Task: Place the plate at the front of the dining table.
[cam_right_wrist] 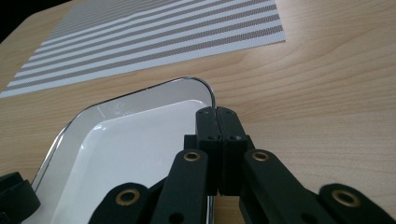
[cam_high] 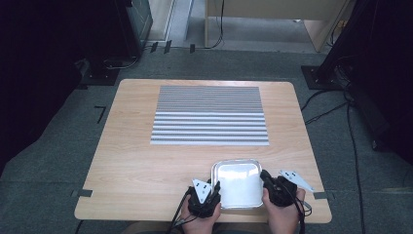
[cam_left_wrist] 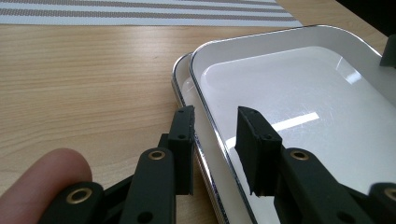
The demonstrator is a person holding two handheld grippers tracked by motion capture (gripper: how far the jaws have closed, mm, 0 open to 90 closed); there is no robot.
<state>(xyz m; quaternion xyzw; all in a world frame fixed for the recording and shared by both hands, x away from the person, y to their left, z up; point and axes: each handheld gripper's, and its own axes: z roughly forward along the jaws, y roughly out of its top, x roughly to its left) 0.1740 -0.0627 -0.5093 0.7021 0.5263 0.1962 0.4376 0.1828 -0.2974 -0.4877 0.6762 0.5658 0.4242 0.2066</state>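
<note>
At the near edge of the table [cam_high: 131,161], a shiny metal tray [cam_high: 237,185] lay between both grippers, well short of the striped mat [cam_high: 209,114]. Right gripper [cam_right_wrist: 217,116] had its jaws pressed together on the tray's right rim. Left gripper [cam_left_wrist: 215,135] held its jaws apart, straddling the left rim, where a second tray edge [cam_left_wrist: 180,79] appeared nested beneath. Judged step: securing a two-sided grasp. Next move would require closing the left jaws on the rim. No writing or brand was legible
</note>
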